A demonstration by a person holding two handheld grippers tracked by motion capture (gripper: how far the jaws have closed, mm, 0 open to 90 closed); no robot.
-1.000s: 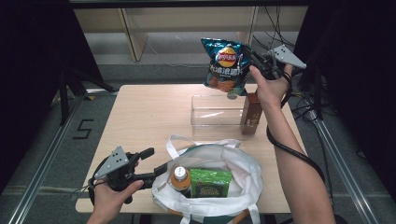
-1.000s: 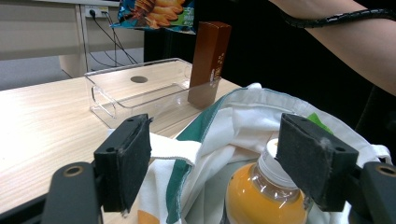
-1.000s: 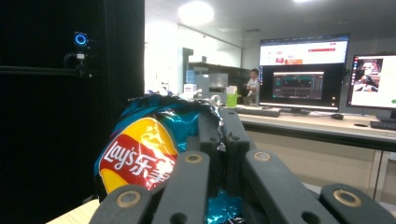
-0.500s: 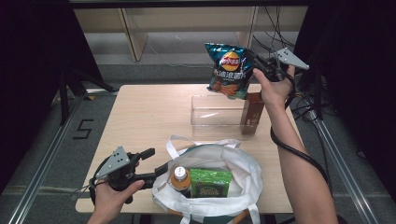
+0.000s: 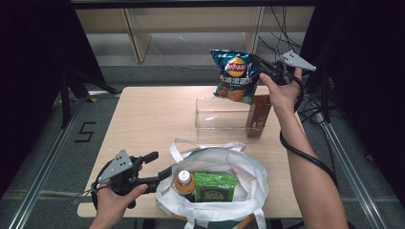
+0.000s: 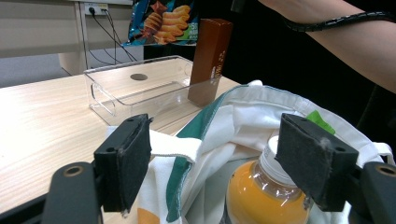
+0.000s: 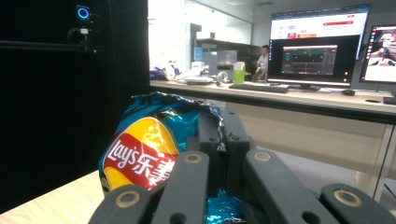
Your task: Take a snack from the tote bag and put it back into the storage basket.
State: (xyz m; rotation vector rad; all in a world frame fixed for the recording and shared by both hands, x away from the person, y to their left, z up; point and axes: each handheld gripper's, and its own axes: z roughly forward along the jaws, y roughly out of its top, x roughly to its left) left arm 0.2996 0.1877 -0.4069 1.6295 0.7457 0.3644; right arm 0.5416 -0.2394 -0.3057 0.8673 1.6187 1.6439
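A teal bag of crisps point(image 5: 236, 76) hangs in the air above the clear plastic bin point(image 5: 222, 119), held by its top edge in my right gripper point(image 5: 260, 64), which is shut on it; the bag point(image 7: 144, 149) shows close up between those jaws. A brown carton point(image 5: 259, 115) stands upright at the bin's right end. My left gripper point(image 5: 160, 167) is open at the left rim of the white tote bag point(image 5: 248, 162), one jaw outside the cloth and one over the orange juice bottle point(image 6: 261, 196). A green box point(image 5: 215, 187) lies in the tote beside the bottle point(image 5: 184, 183).
The wooden table point(image 5: 143, 114) has bare room at its left and centre. Metal rails point(image 5: 43, 171) run along the floor on both sides. Behind the table stands a low shelf point(image 5: 191, 24). A cable point(image 5: 305, 157) trails along the right forearm.
The right gripper has carried the crisps bag slightly right and a little higher above the bin. The left gripper has stayed at the tote's rim.
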